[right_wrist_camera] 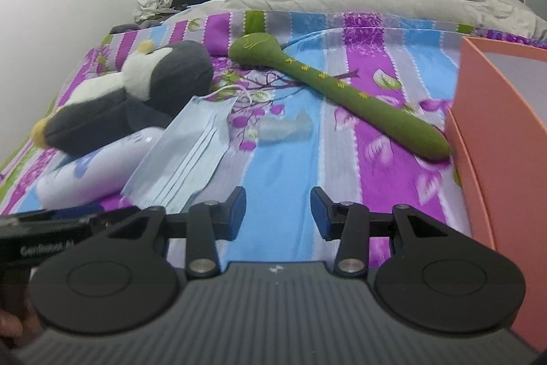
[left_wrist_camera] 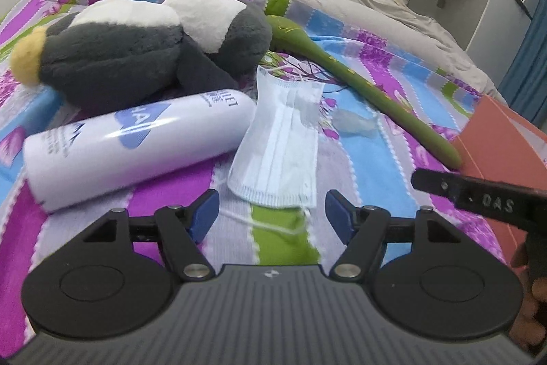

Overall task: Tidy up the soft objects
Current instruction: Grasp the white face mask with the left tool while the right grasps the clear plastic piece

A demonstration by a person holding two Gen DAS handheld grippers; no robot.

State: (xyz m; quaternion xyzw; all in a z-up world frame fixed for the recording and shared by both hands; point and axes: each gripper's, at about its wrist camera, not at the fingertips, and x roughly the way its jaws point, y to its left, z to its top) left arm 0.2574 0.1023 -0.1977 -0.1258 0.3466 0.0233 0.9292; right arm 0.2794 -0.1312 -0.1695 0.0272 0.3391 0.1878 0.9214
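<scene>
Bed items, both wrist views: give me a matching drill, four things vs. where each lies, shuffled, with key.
Things:
1. plush penguin
2. face mask
3. green plush stick
4. white bottle

Places:
A. thin end against the orange box
B. flat on the bedspread, ahead of the left gripper
C. on its side, just in front of the penguin
D. furthest left, on its side behind the bottle

Pairs: 1-D, 2-B, 3-A, 4-C
</scene>
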